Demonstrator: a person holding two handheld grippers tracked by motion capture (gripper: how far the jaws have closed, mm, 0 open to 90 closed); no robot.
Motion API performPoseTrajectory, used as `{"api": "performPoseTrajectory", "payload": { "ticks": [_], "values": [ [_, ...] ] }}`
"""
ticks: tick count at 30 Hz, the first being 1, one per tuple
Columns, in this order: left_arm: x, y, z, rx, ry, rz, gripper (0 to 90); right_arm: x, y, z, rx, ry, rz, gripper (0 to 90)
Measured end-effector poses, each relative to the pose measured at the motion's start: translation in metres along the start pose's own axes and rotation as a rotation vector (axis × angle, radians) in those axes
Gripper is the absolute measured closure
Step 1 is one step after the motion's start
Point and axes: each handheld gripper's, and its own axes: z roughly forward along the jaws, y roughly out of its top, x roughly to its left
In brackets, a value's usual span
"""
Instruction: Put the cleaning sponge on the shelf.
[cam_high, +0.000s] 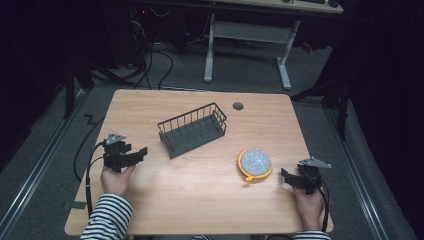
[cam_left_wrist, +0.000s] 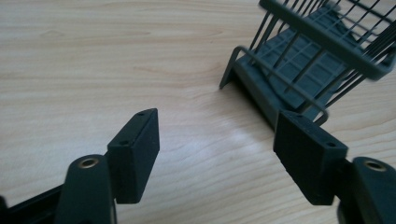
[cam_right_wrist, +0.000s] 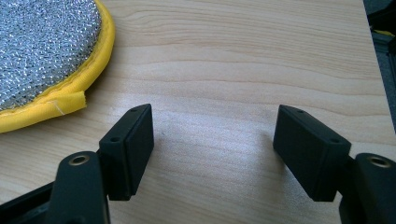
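From the high view we see the left gripper (cam_high: 141, 151) held above the left side of the wooden surface (cam_high: 200, 195), pointing toward the dark wire basket (cam_high: 192, 129) that sits near the middle; the round yellow-rimmed scouring pad (cam_high: 255, 163) lies right of centre, near the right gripper (cam_high: 284, 176), whose hand rests at the surface's right edge.

In the left gripper view we find the jaws standing wide with nothing between them; the basket's near corner (cam_left_wrist: 308, 60) lies just beyond the right jaw.

In the right gripper view the jaws also stand wide and empty over bare wood; the scouring pad (cam_right_wrist: 42, 51) lies beyond the left jaw, apart from it.
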Motion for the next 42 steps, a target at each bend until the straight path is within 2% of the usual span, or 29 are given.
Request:
{"api": "performPoseTrajectory", "payload": {
  "ticks": [4, 9, 13, 20, 28, 31, 37, 42],
  "values": [
    [-0.005, 0.016, 0.001, -0.014, -0.037, -0.001, 29.9, 0.000, 0.000, 0.000, -0.001, 0.001, 0.002, 29.0],
    [-0.014, 0.038, 0.002, -0.029, -0.065, 0.027, 29.4, 0.000, 0.000, 0.000, 0.001, 0.000, 0.002, 29.0],
    [-0.024, 0.054, 0.008, -0.012, -0.047, 0.090, 28.9, 0.000, 0.000, 0.000, 0.000, 0.001, 0.002, 29.0],
    [-0.030, 0.071, 0.029, 0.031, -0.046, 0.108, 29.7, 0.001, 0.000, 0.000, 0.000, -0.001, 0.005, 29.0],
    [-0.031, 0.080, 0.056, 0.085, -0.033, 0.107, 33.6, 0.001, 0.000, -0.001, 0.002, 0.000, 0.004, 28.9],
    [-0.031, 0.079, 0.060, 0.079, -0.036, 0.097, 37.4, 0.000, -0.001, -0.001, 0.000, 0.000, 0.004, 28.9],
    [-0.030, 0.077, 0.067, 0.101, -0.016, 0.111, 44.4, 0.000, -0.001, -0.001, 0.000, 0.001, 0.004, 28.9],
    [-0.032, 0.077, 0.066, 0.100, -0.023, 0.124, 51.7, 0.000, -0.001, -0.001, 0.000, 0.001, 0.005, 28.9]
  ]
}}
